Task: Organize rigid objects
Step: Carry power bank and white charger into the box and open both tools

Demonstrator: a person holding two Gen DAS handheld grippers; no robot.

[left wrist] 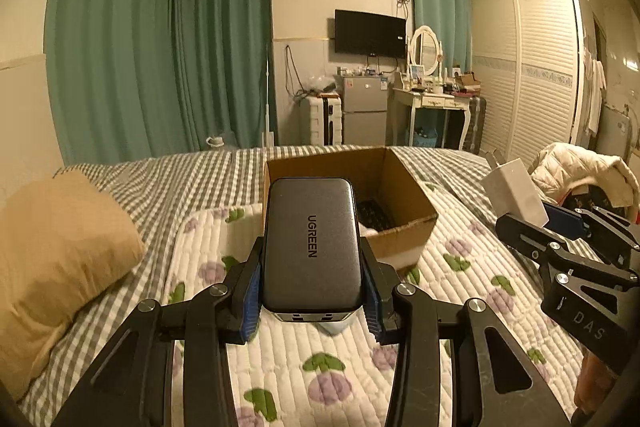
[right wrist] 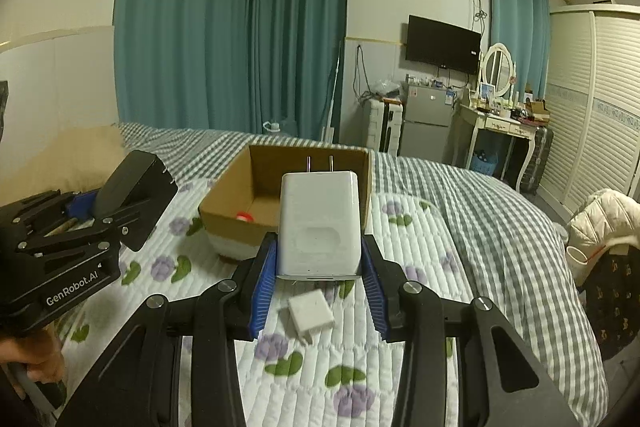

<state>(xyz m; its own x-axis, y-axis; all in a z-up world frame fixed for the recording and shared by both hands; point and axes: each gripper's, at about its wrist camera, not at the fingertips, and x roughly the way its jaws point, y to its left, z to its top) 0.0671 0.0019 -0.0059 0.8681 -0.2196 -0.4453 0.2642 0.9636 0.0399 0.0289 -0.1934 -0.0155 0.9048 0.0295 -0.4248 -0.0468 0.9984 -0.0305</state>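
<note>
The left gripper (left wrist: 312, 267) is clenched on a dark grey charger (left wrist: 310, 243), held above the flowered quilt (left wrist: 280, 355) just short of the open cardboard box (left wrist: 404, 187). To its right, the right gripper (right wrist: 320, 267) grasps a white plug adapter (right wrist: 319, 223) — prongs pointing away toward the box. A smaller white adapter (right wrist: 311, 315) lies on the quilt beneath it — near side.

Open cardboard box (left wrist: 404, 227) ahead, nothing between.
</note>
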